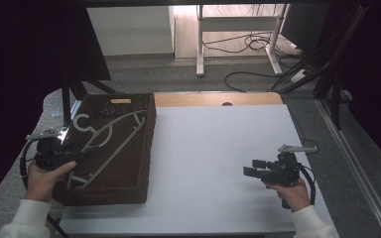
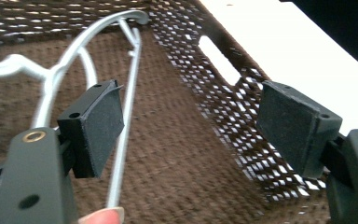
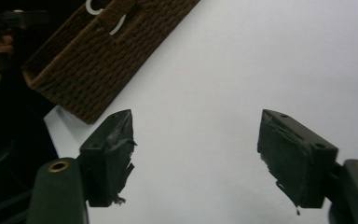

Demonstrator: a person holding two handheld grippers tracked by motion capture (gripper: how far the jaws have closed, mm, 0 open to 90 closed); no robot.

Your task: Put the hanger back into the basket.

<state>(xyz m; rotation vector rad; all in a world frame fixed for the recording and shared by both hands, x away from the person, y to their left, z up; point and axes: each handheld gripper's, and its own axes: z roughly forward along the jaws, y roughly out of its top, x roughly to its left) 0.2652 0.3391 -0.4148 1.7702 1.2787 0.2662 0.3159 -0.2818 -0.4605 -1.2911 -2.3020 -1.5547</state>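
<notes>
Evidently, the step in hand is judged to be a grasp of the grey hanger that lies inside the brown woven basket at the left of the white table. The left hand-held gripper is held over the basket's near left part with its jaws spread wide and nothing between them. For a clean grasp, one thin bar of the hanger should be brought midway between the pads before they are closed, and the far pad should be kept off the basket wall (the weave could catch it). A bar near the hanger's neck would probably balance better than the long bottom bar.

In the left gripper view, the hanger is seen to pass just beside the left pad, outside the gap, with the basket wall and its slot handle close to the other pad; this cannot be made out from the high view. A fingertip is also seen at the bottom edge there.

Further right, the right hand-held gripper is held above bare table, well apart from the basket, jaws wide and empty. In the right gripper view, worn, ragged pad edges are shown, and the basket's outer corner.
</notes>
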